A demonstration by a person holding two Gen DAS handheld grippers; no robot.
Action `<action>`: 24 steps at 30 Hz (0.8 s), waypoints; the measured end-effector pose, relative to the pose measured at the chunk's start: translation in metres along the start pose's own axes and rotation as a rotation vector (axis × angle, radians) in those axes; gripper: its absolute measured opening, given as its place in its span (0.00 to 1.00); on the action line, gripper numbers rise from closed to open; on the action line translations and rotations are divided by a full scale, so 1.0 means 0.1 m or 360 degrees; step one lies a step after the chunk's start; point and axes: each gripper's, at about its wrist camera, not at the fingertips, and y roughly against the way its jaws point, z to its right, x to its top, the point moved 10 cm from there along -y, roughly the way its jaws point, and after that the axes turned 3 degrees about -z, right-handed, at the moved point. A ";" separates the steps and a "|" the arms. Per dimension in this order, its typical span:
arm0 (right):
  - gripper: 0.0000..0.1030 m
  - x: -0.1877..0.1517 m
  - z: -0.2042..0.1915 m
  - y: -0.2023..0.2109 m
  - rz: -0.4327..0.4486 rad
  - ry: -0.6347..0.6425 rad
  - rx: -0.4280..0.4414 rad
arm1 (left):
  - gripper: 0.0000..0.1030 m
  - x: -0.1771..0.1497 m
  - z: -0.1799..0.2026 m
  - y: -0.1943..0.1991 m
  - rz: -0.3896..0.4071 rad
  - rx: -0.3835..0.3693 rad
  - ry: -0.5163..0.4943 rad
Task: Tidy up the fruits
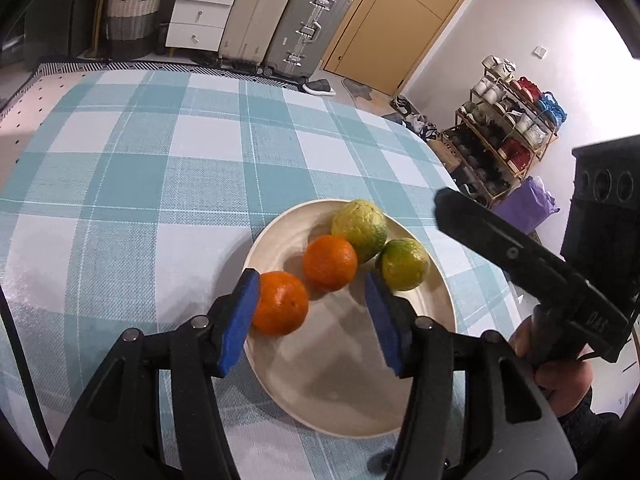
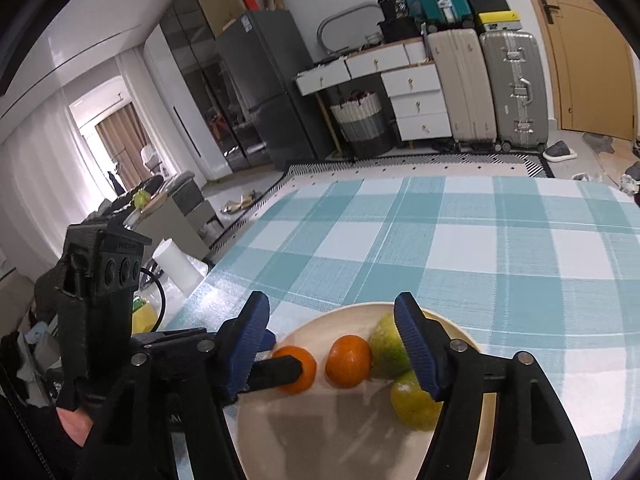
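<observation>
A cream plate (image 1: 340, 364) on the checked tablecloth holds two oranges and two green-yellow citrus fruits. My left gripper (image 1: 310, 277) is open above the plate's near left part. Its left pad lies against the near orange (image 1: 280, 306), while its right pad stands apart, in front of the green fruit (image 1: 404, 265). The second orange (image 1: 330, 263) and the yellow-green fruit (image 1: 360, 228) sit farther back. My right gripper (image 2: 331, 301) is open over the plate (image 2: 320, 432), nothing gripped, its right pad in front of both green fruits (image 2: 412, 404). A left-gripper finger (image 2: 276, 369) partly hides one orange (image 2: 300, 376).
The teal and white checked table (image 1: 140, 184) stretches far and left of the plate. Its right edge drops off toward a shoe rack (image 1: 508, 132) and a purple bag (image 1: 528, 200). Suitcases (image 2: 512, 88) and drawers stand beyond. A white cylinder (image 2: 176, 264) stands by the table's left edge.
</observation>
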 end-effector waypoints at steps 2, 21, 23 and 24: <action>0.67 -0.01 0.02 0.10 0.0026 -0.0011 -0.0006 | 0.50 -0.02 0.02 0.06 0.0012 0.0007 -0.0001; 0.84 -0.37 0.03 0.80 0.0137 -0.0095 -0.0063 | 0.72 -0.43 0.21 0.64 0.0130 0.0229 -0.0107; 0.86 -0.43 0.02 0.84 0.0130 -0.0102 -0.0069 | 0.78 -0.47 0.22 0.71 0.0156 0.0258 -0.0109; 0.86 -0.44 0.02 0.85 0.0128 -0.0103 -0.0073 | 0.78 -0.48 0.22 0.74 0.0168 0.0266 -0.0112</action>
